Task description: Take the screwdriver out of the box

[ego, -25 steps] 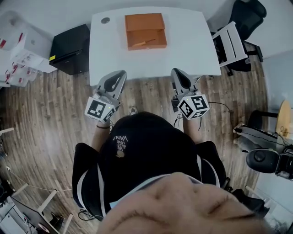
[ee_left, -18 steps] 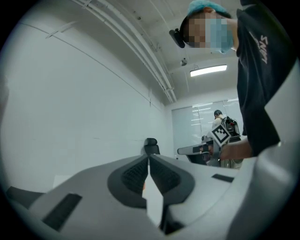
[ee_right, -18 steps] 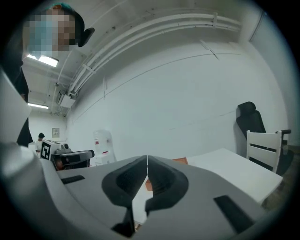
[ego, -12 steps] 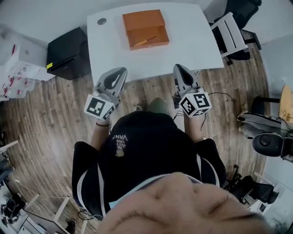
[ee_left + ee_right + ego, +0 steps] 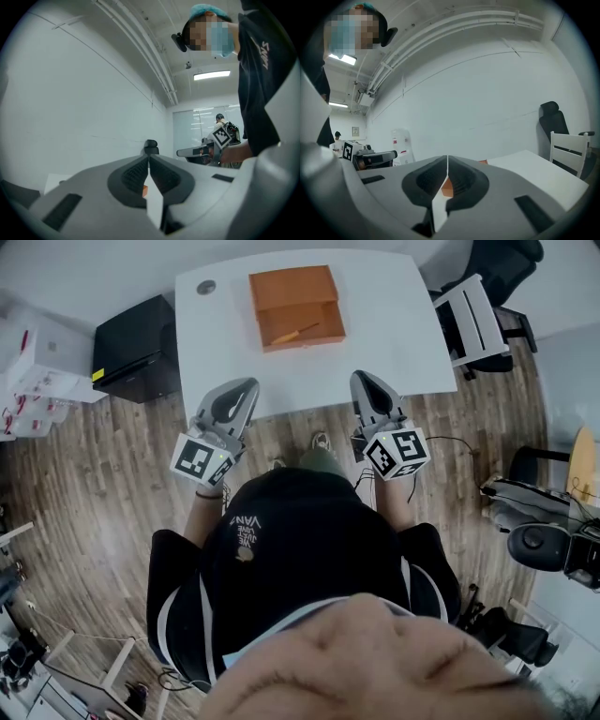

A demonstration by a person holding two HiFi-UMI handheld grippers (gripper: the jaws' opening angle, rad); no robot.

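Head view: the orange box [image 5: 295, 306] lies open toward the far edge of the white worktop [image 5: 394, 324], about midway along it. The screwdriver [image 5: 298, 334] rests slantwise inside the box's nearer half. Both the left claw [image 5: 246, 390] and the right claw [image 5: 362, 381] are at the near edge, well apart from the box — neither touches it. Left gripper view: the left claw [image 5: 149, 161] has its jaws together with nothing clamped, and a sliver of orange shows beyond them. Right gripper view: the right claw [image 5: 447, 164] has its jaws together and is empty — the box [image 5: 483, 162] sits ahead on the worktop [image 5: 534, 166].
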